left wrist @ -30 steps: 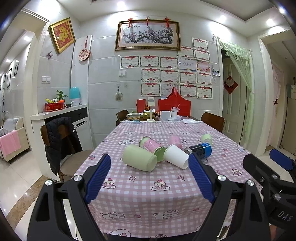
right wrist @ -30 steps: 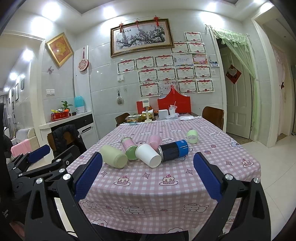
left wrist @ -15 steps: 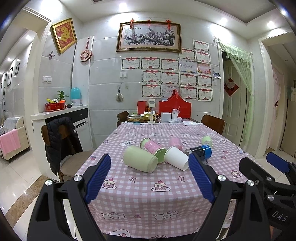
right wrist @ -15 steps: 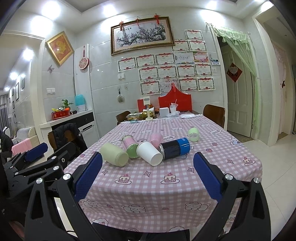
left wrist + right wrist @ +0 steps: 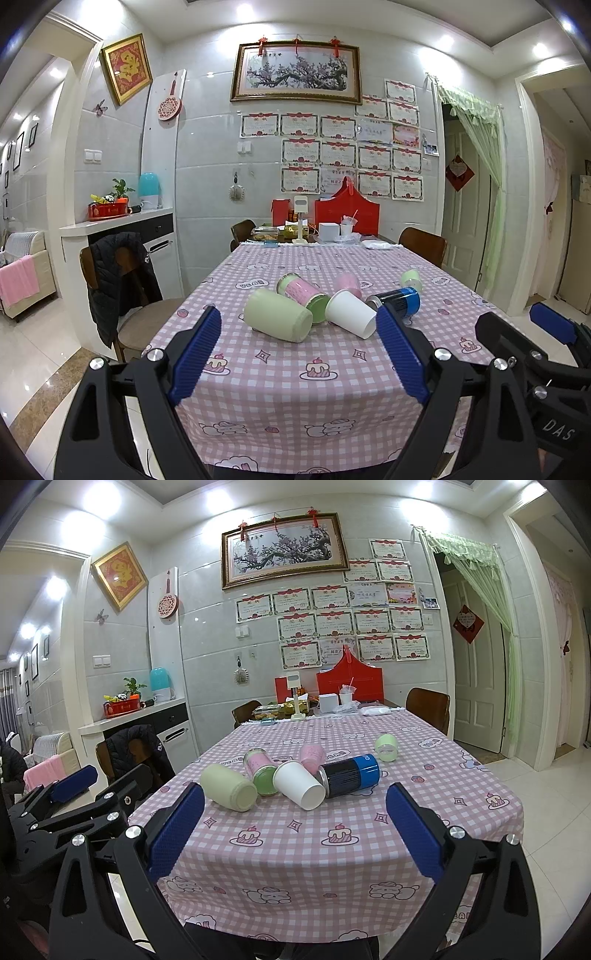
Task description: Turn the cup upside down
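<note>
Several cups lie on their sides in a cluster on the pink checked tablecloth (image 5: 288,369): a pale green cup (image 5: 277,314) (image 5: 228,787), a pink-and-green cup (image 5: 303,292) (image 5: 261,771), a white paper cup (image 5: 351,314) (image 5: 299,785), a pink cup (image 5: 348,283) (image 5: 312,754), a black-and-blue cup (image 5: 397,298) (image 5: 349,775) and a small light green cup (image 5: 412,280) (image 5: 386,747). My left gripper (image 5: 299,350) is open and empty, short of the table's near edge. My right gripper (image 5: 295,827) is open and empty, also short of the edge.
A chair with a black jacket (image 5: 118,273) stands at the table's left. Another chair (image 5: 423,245) stands at the far right. Boxes, a red holder (image 5: 347,216) and small items crowd the table's far end. A counter (image 5: 114,221) runs along the left wall.
Both grippers have edged slightly closer to the table and risen a little. The cups have not moved.
</note>
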Motion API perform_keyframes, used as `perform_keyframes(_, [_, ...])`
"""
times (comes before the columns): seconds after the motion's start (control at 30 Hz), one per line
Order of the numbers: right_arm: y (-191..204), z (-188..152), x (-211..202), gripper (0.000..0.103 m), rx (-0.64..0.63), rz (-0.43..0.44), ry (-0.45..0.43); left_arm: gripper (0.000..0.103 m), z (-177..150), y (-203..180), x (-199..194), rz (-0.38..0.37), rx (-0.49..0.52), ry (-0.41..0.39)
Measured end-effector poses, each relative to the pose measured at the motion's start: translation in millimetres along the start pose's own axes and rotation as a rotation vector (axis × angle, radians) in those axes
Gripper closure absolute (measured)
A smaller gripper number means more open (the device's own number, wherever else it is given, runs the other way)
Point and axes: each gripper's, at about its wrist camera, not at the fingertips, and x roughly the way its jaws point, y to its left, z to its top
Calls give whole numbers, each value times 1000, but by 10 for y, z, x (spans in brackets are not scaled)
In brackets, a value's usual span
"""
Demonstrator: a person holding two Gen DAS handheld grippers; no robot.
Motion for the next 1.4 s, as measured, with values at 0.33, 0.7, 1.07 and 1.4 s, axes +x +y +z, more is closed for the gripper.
perform_keyframes(0.33, [18, -27, 11, 8, 0, 0, 9, 18, -8, 5, 23, -5, 0, 6])
perform_keyframes(0.7, [7, -56, 58, 8, 0, -2, 17, 18, -25, 2, 45, -9, 0, 14])
perform_keyframes(1.07, [7, -49, 64, 8, 0, -2, 18, 18, -20, 1, 60, -10, 0, 20])
perform_keyframes(1.4, [14, -89, 131, 8, 5, -3, 39, 18, -29, 32, 173, -10, -6, 50])
